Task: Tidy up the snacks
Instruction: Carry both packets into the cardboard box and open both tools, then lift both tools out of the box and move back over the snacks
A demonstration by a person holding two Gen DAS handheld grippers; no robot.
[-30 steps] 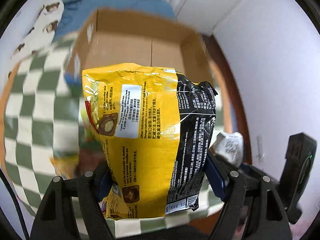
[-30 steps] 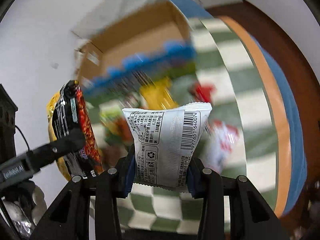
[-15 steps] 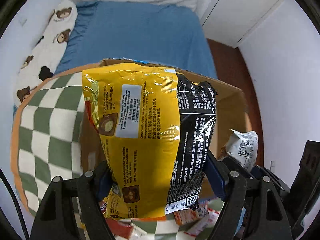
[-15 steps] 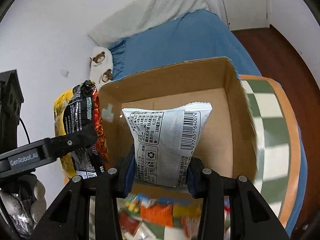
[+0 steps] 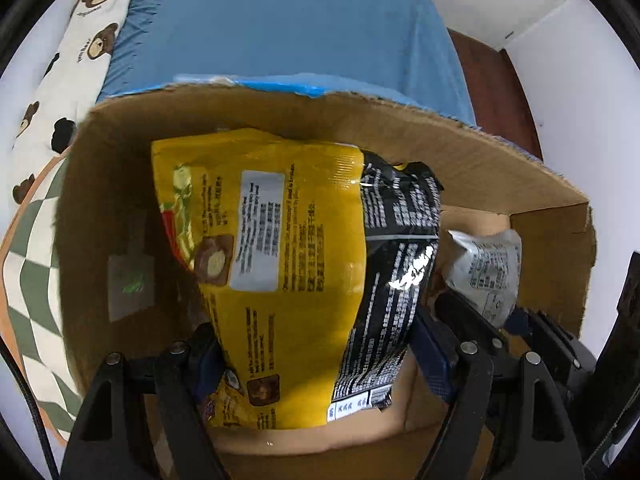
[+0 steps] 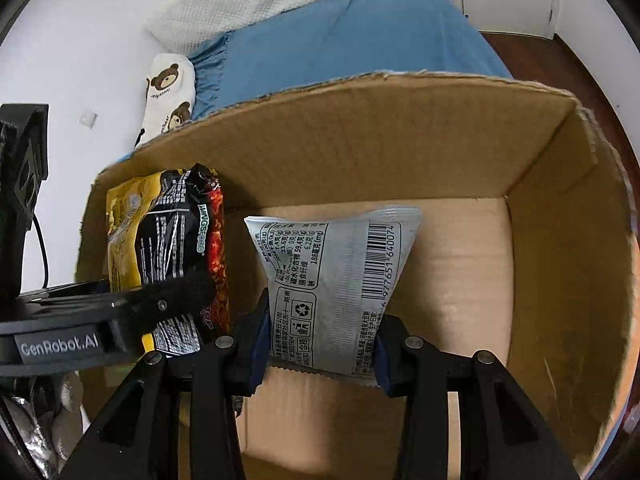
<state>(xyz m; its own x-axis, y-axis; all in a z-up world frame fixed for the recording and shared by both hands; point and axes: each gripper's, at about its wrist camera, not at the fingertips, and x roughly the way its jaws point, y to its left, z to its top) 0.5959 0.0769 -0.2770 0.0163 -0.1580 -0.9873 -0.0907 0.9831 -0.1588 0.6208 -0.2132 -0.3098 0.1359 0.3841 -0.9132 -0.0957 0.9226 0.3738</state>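
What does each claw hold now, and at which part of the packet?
The left claw grips the yellow and black noodle packs by their lower sides. The right claw grips the silver snack packet by its lower side edges, inside the cardboard box.

Right gripper [image 6: 318,344] clamps a silver snack packet [image 6: 334,280] inside the cardboard box [image 6: 560,280], left gripper [image 6: 172,300] alongside pinches a yellow-and-black noodle pack [image 6: 176,248], blue bedspread [image 6: 360,36] behind

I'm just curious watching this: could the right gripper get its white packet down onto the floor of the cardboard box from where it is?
Probably yes. The right gripper is shut on the white packet, already inside the cardboard box. The bare box floor beneath looks free. The left gripper's yellow and black packets sit off to the side.
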